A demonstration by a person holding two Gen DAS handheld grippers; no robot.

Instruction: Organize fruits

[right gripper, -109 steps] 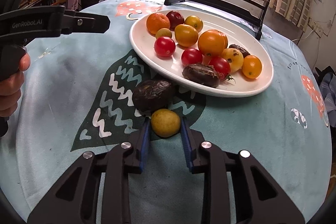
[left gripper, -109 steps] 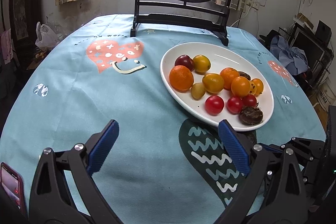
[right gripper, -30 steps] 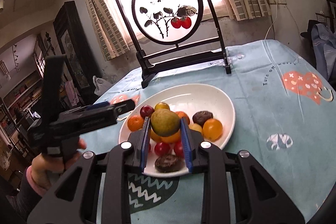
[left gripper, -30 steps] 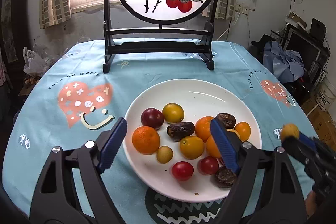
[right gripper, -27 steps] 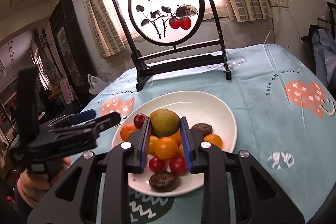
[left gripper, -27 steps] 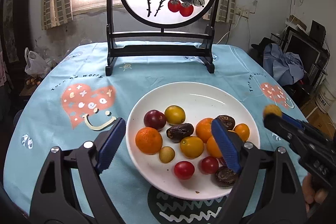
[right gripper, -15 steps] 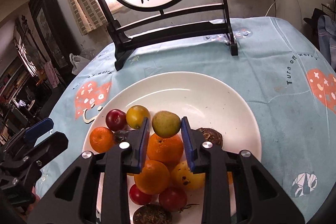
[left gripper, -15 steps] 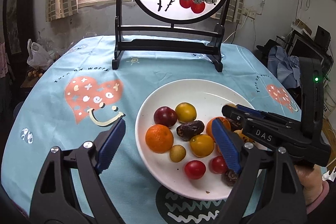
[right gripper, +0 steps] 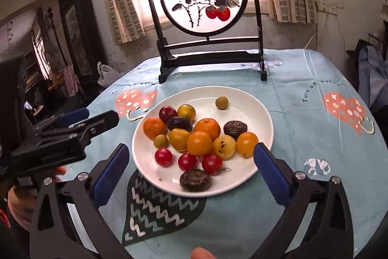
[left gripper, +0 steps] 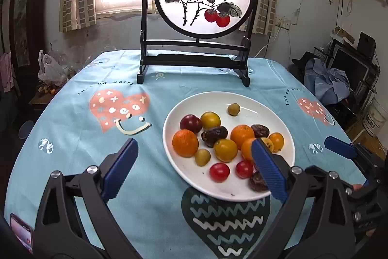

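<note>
Both our grippers, left gripper (left gripper: pixel 194 166) and right gripper (right gripper: pixel 191 166), are opening, empty. Every fruit we see sits on the white oval plate (right gripper: pixel 264 118) mid-frame; little seems left

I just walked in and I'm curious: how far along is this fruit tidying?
Nearly done, it seems. All the fruit in view sits on the white plate, including a small green one lying alone at its far side. Nothing is in hand: the right gripper is opening with nothing between its pads, and so is the left gripper. No fruit shows on the tablecloth, so little seems left.
</note>
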